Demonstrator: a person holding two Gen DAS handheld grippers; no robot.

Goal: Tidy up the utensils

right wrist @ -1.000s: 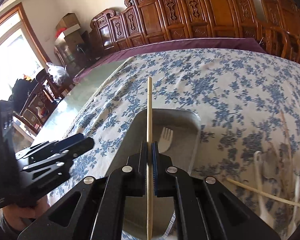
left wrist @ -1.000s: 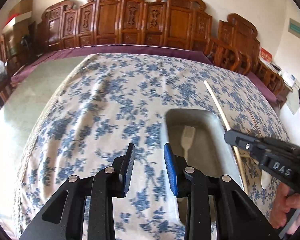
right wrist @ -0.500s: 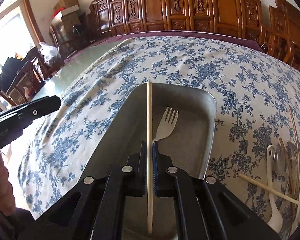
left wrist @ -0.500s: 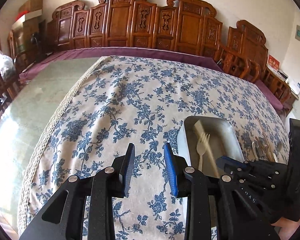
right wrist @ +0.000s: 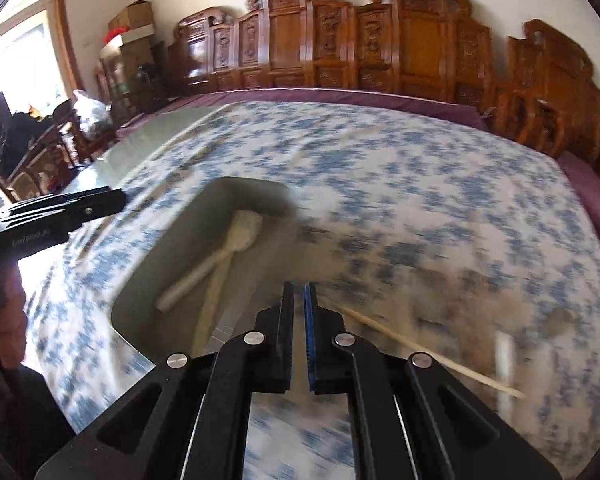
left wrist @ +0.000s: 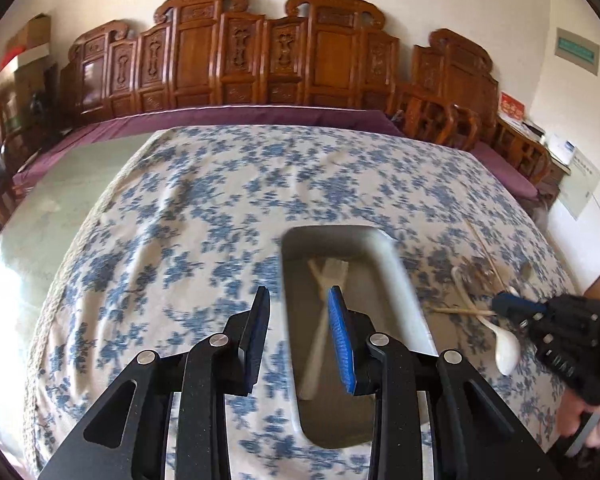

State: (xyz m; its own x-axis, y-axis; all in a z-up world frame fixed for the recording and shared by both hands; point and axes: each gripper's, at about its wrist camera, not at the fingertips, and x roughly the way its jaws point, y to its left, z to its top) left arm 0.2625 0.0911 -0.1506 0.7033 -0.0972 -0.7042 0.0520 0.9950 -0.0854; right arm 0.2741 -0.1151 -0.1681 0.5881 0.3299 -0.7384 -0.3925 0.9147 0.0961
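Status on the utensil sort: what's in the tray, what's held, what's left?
Done: a fork and one chopstick lie in the tray. In hand: nothing; the right gripper is nearly closed and empty, the left gripper open. Left: a chopstick and white spoon on the tablecloth.

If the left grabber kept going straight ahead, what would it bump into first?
Probably the flowered tablecloth, just left of the grey tray. The open left gripper has nothing standing between its fingers. Its right-hand finger overlaps the tray rim, so it might clip that; depth is unclear.
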